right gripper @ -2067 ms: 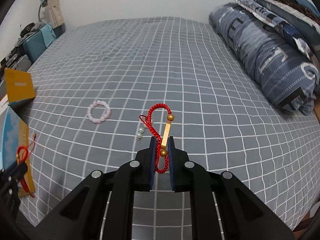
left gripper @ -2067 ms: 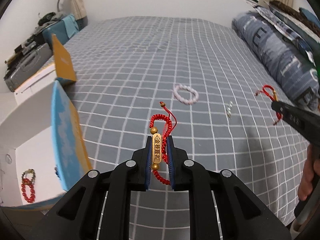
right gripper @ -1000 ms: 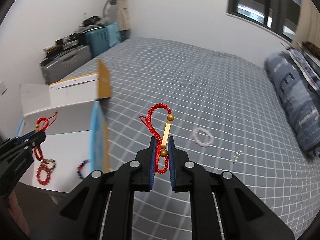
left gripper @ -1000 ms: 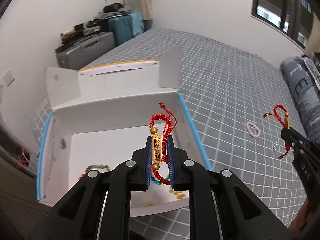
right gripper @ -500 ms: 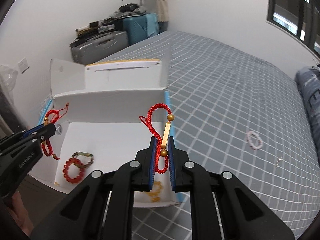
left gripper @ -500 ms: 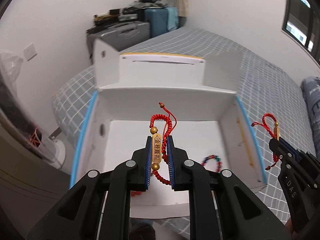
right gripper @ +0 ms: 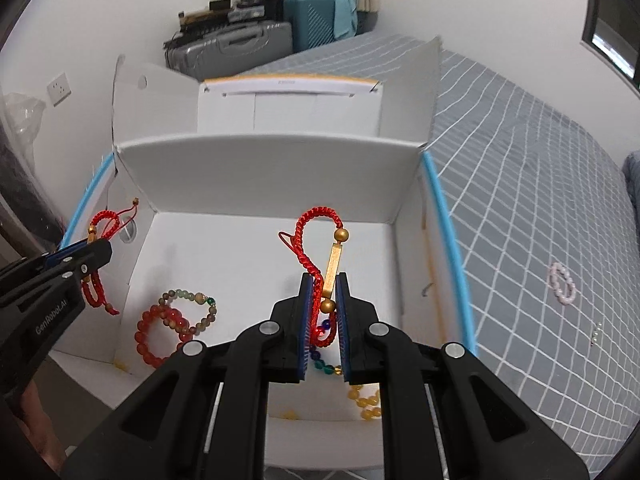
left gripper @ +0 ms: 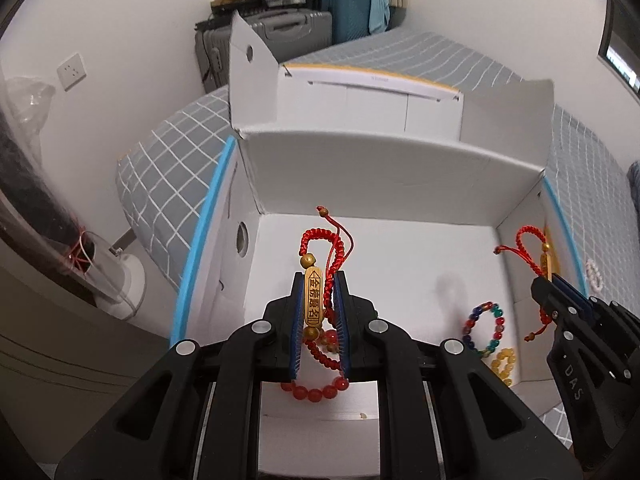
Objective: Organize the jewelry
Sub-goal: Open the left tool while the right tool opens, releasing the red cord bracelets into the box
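My left gripper [left gripper: 318,284] is shut on a red cord bracelet with an engraved gold bar [left gripper: 313,298] and holds it above the open white box [left gripper: 392,168]. My right gripper [right gripper: 323,280] is shut on a second red cord bracelet with a plain gold bar [right gripper: 333,266], also over the box [right gripper: 272,168]. Each gripper shows in the other view, the right one [left gripper: 554,280] and the left one [right gripper: 86,250]. On the box floor lie a red bead bracelet [right gripper: 154,334], an olive bead bracelet [right gripper: 192,312], a multicoloured one [left gripper: 482,328] and a yellow one [left gripper: 504,364].
The box sits at the corner of a bed with a grey checked cover [right gripper: 540,200]. A pale pink bead bracelet [right gripper: 562,278] and small pearls [right gripper: 596,334] lie on the cover. Suitcases [right gripper: 236,46] stand by the far wall. A white stand [left gripper: 120,280] sits on the floor to the left.
Both grippers have swung from the bed over to the white box and closed in above its floor, each still holding its red cord bracelet.
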Motion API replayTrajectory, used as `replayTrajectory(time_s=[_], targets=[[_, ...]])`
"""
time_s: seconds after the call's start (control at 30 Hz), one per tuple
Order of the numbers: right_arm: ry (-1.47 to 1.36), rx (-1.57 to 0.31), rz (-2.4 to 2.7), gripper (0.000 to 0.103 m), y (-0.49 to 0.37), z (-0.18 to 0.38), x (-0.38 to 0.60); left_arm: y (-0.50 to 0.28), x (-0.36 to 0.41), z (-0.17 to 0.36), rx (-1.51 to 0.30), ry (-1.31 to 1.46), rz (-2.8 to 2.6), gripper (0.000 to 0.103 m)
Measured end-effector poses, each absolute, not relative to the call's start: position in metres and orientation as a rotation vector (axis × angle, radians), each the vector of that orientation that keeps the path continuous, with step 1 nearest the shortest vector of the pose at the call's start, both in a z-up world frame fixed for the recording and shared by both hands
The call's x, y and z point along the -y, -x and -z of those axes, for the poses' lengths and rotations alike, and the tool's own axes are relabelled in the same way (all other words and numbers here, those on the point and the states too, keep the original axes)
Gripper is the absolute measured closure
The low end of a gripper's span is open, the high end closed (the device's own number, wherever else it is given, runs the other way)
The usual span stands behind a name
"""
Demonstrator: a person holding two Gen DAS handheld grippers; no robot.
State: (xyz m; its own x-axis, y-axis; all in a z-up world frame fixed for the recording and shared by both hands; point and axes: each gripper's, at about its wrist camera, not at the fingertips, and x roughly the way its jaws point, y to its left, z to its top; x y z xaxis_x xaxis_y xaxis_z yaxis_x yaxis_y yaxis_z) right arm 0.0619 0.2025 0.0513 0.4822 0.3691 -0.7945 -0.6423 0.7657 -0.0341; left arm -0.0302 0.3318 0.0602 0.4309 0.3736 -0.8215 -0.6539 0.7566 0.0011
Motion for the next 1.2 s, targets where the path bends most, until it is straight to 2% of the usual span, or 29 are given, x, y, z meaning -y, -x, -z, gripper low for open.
replayTrajectory(time_s=[0.53,0.63,0.7,0.83,0.87,0.9,1.03,1.13,1.2], targets=[[0.402,-0.983,-0.603,0.09,-0.077,-0.024,-0.219,0.015,-0.346,-0.02,-1.042,0.344,-0.65,0.087],[0.396,-0.98,-0.605,0.085,-0.078,-0.026,-0.218,0.016,-0.347,-0.022,-1.045,0.345,-0.651,0.085],[0.391,-0.969,-0.605,0.073,-0.077,-0.028,-0.217,0.017,-0.347,-0.024,-1.043,0.35,-0.651,0.084],[0.391,-0.948,-0.608,0.059,-0.075,-0.035,-0.215,0.022,-0.347,-0.032,-1.026,0.356,-0.662,0.069],[0.388,-0.944,-0.61,0.053,-0.075,-0.036,-0.215,0.022,-0.347,-0.034,-1.021,0.358,-0.666,0.06],[0.386,-0.939,-0.613,0.05,-0.074,-0.037,-0.214,0.023,-0.347,-0.036,-1.013,0.36,-0.67,0.056],[0.379,-0.921,-0.615,0.041,-0.072,-0.043,-0.211,0.024,-0.346,-0.04,-1.001,0.344,-0.686,0.03],[0.376,-0.905,-0.612,0.035,-0.071,-0.049,-0.208,0.026,-0.347,-0.044,-0.991,0.34,-0.703,0.02],[0.367,-0.895,-0.607,0.028,-0.071,-0.052,-0.205,0.027,-0.348,-0.047,-0.984,0.335,-0.713,0.015]])
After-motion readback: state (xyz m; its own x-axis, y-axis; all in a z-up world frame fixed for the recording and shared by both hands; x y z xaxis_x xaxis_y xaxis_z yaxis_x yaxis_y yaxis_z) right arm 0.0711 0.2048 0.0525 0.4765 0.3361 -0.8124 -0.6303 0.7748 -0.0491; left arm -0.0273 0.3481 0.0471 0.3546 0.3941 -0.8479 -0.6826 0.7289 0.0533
